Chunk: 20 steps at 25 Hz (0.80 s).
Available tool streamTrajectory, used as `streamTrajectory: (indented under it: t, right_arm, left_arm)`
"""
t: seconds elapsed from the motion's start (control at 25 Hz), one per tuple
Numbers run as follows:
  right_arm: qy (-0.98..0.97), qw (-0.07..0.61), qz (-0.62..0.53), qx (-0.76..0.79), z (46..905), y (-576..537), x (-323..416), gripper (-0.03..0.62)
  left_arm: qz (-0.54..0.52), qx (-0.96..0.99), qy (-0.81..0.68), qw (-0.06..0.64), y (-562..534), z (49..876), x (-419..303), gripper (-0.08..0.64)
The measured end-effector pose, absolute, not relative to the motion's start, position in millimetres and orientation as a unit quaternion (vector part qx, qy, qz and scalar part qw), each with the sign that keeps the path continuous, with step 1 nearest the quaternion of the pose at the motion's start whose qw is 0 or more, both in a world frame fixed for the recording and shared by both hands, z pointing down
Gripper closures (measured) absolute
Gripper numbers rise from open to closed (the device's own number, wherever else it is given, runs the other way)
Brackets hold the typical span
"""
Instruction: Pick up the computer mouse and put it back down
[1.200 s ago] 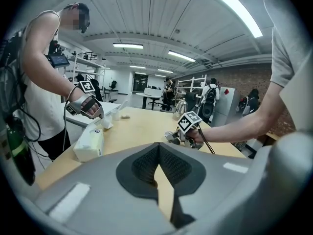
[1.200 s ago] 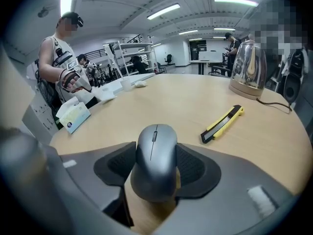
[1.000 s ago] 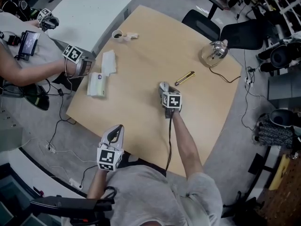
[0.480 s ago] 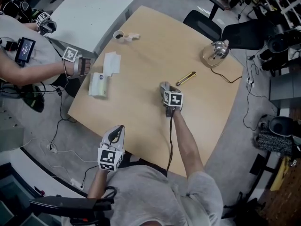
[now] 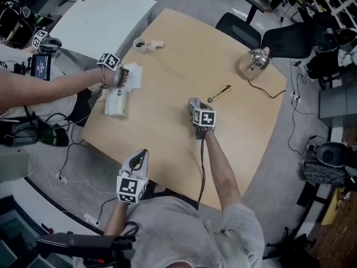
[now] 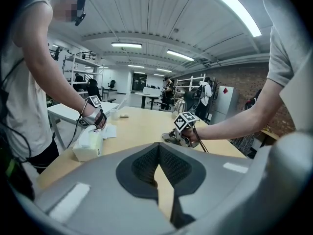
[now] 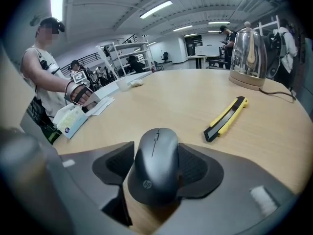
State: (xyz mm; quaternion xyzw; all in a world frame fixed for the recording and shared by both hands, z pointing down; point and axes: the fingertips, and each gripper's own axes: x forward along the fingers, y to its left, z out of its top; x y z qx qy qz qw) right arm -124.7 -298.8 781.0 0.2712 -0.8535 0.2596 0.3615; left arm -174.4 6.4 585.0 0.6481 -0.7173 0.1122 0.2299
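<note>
A dark grey computer mouse lies on the wooden table, between the pads of my right gripper. The jaws are opening and the pads stand close along the mouse's two sides. In the head view the right gripper is near the table's middle, and the mouse shows only as a sliver at its tip. My left gripper hangs off the table's near edge, shut with nothing in it. In its own view the left gripper points across the table at the right one.
A yellow utility knife lies just beyond the mouse to the right, and a kettle with a cord stands at the far right. At the left edge another person's gloved hand is over papers and a tissue pack. A paper cup stands at the far left corner.
The other person's arm has reached in from the left to the papers beside the tissue pack. Both my grippers have stayed where they were.
</note>
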Motion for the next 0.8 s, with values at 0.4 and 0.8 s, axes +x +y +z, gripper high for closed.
streamTrajectory:
  t: [0.4,0.8]
  right_arm:
    - [-0.864,0.338,0.254,0.271,782,-296,-126,0.244]
    - [-0.872,0.317,0.253,0.274,752,-283,-112,0.344]
  left_arm:
    - [0.104,0.649,-0.718,0.228,5,585,-175,0.54]
    - [0.1,0.663,-0.71,0.218,5,576,-166,0.54]
